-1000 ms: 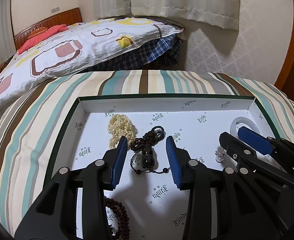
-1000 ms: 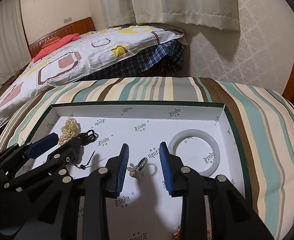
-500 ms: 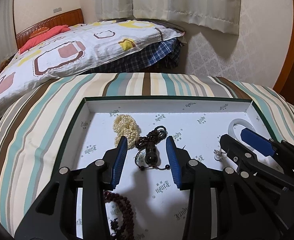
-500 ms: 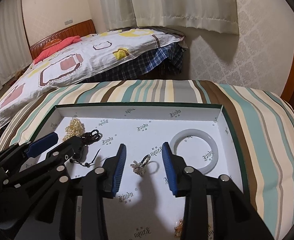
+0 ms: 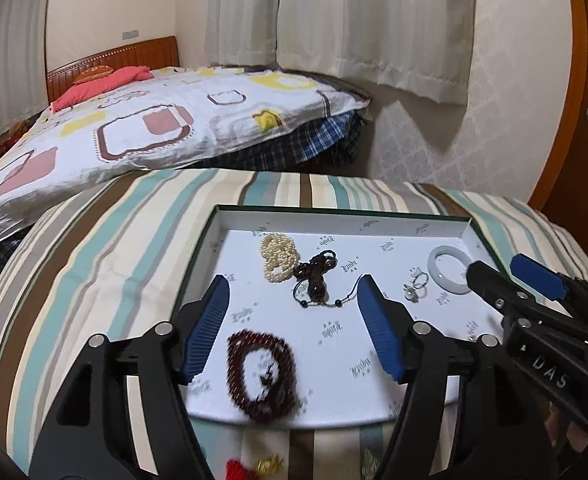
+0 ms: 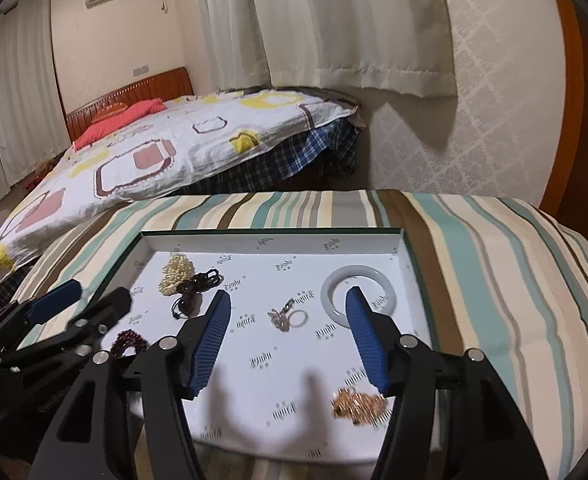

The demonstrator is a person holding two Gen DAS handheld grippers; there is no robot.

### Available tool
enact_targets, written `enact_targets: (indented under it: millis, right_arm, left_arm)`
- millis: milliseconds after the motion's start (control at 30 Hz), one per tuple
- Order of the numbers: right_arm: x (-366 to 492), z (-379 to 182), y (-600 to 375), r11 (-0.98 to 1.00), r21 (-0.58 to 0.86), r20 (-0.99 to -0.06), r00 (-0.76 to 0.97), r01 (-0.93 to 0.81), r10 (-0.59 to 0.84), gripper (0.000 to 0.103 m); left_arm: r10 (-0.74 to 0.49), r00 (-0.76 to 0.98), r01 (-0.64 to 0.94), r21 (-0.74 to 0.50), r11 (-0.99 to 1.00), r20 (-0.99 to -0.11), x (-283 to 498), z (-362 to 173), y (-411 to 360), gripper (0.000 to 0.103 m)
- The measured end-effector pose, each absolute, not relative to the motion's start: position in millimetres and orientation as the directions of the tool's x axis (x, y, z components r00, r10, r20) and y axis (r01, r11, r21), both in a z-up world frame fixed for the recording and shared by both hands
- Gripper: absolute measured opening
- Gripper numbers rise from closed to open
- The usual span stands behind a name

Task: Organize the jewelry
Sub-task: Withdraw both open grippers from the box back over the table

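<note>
- Currently I see a shallow white tray (image 5: pixel 333 222) lying on a striped bed cover (image 5: pixel 94 256); all jewelry visible inside it rests on the tray floor.
- At far left, my left gripper (image 5: pixel 294 320) hovers above the tray's near half. Its jaws are opening and stand spread, with nothing pinched between the blue pads.
- Below that gripper, a dark red bead bracelet (image 5: pixel 262 372) lies coiled near the front edge, blurred in the left wrist view.
- Near the rear left, a pearl strand (image 5: pixel 276 254) sits bunched, touching a dark cord pendant (image 5: pixel 313 276) just to its right.
- Toward the centre, a small ring with a silver ornament (image 6: pixel 286 318) lies apart from the other pieces.
- Next, my right gripper (image 6: pixel 288 344) hovers above the centre-right of the tray. Its jaws are opening and stand spread; the ring appears between the pads in the right wrist view, but neither pad touches it.
- Right of the ring, a pale jade bangle (image 6: pixel 357 294) lies flat near the right wall of the tray.
- At the front right, a gold chain (image 6: pixel 357 400) lies heaped, blurred.
- Outside the tray's front edge, a red and gold item (image 5: pixel 254 466) shows at the bottom of the left wrist view; I cannot tell what it is.
</note>
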State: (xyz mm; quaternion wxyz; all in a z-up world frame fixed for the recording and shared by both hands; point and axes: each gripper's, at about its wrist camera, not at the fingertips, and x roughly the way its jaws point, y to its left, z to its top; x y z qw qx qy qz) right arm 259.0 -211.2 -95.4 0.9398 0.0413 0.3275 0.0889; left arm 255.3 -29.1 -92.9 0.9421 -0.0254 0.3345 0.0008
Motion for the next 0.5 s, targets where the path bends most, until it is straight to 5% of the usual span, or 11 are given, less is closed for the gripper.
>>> enact_targets:
  millis: [500]
  right_arm:
    - [174,-103,-252,0.991,0.11,-0.581,0.805,-0.069,0.121,0.061]
  left_arm:
    - [0.033,0.823,-0.079,-0.057,0.995,-0.567,168,-87,0,0.07]
